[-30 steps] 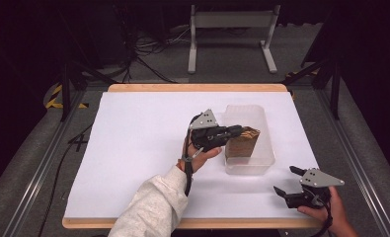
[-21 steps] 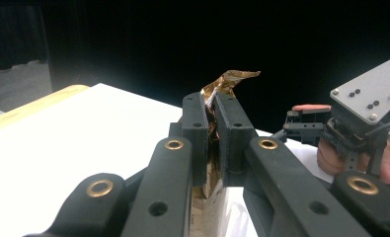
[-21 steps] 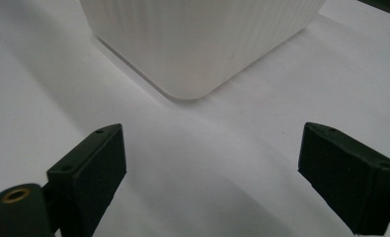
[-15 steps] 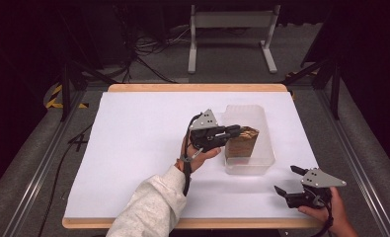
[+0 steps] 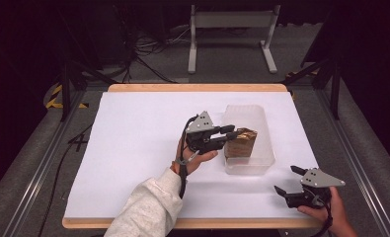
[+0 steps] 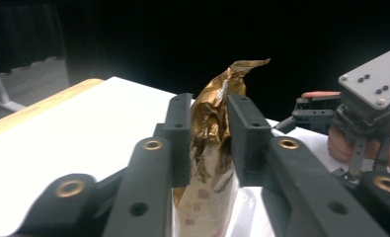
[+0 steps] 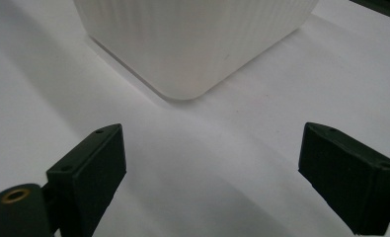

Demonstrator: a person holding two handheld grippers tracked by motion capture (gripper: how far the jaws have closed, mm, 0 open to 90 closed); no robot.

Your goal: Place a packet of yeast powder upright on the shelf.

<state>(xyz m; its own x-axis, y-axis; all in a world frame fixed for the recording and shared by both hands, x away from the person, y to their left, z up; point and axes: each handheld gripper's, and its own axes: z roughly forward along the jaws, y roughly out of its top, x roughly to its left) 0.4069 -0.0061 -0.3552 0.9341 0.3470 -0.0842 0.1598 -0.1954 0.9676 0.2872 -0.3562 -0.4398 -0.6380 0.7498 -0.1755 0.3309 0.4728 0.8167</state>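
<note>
While L gripper point(image 5: 228, 136) fingers ease off gold bag point(image 5: 242, 140) | R gripper point(image 5: 287, 180) low, fingers wide apart

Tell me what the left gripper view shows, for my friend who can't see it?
A crinkled gold foil bag stands upright between the two black jaws of the left gripper, which have just been opening. Behind it lies the white table, and at the right a hand holds the right gripper.
</note>
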